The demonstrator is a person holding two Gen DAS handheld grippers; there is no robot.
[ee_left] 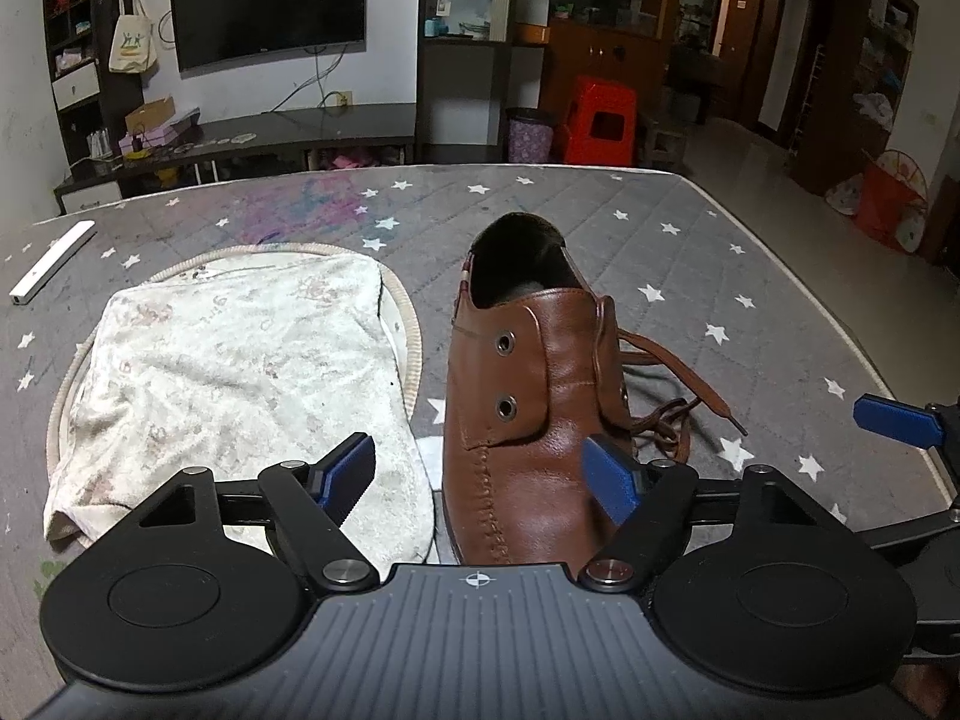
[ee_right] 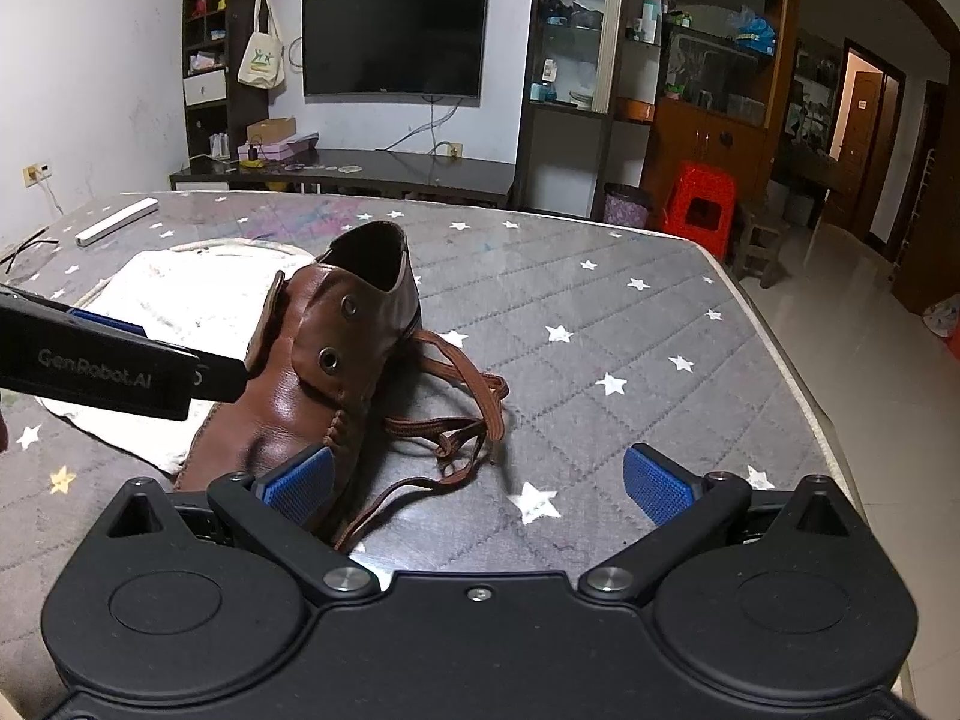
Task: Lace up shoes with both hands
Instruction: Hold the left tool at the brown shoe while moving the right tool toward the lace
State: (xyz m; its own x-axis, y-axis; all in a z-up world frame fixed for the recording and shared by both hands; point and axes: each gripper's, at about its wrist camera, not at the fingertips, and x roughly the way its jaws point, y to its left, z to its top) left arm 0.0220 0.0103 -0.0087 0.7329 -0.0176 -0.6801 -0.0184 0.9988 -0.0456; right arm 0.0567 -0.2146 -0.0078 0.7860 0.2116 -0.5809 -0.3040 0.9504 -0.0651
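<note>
While the brown leather shoe point(ee_left: 528, 420) sits toe-near on the grey star-print mattress point(ee_right: 630, 330), its heel toward the far wall, its eyelets point(ee_left: 504, 343) show bare in both views and the brown shoelace point(ee_right: 456, 414) lies in a loose tangle on the mattress to the shoe's right, one tipped end point(ee_left: 729, 420) pointing away from it. Whether the lace is threaded through any lower holes I cannot tell from here.

To my eye the shoe is fairly stiff and glossy, weighty enough to stay put but slick under a pad; the eyelet flap looks the better place to steady it. The lace is flat, limp and light, likely to sag and twist, so taking it just behind the hard tip would give the most control.

The left hand-held gripper point(ee_left: 486, 471) stands wide apart, its blue pads straddling the shoe's toe and holding nothing; its right pad point(ee_left: 609, 477) sits in front of the leather, contact uncertain. The right hand-held gripper point(ee_right: 477, 483) is also spread wide and empty, hanging over the near part of the lace. A crumpled white towel point(ee_left: 240, 372) lies left of the shoe.
</note>
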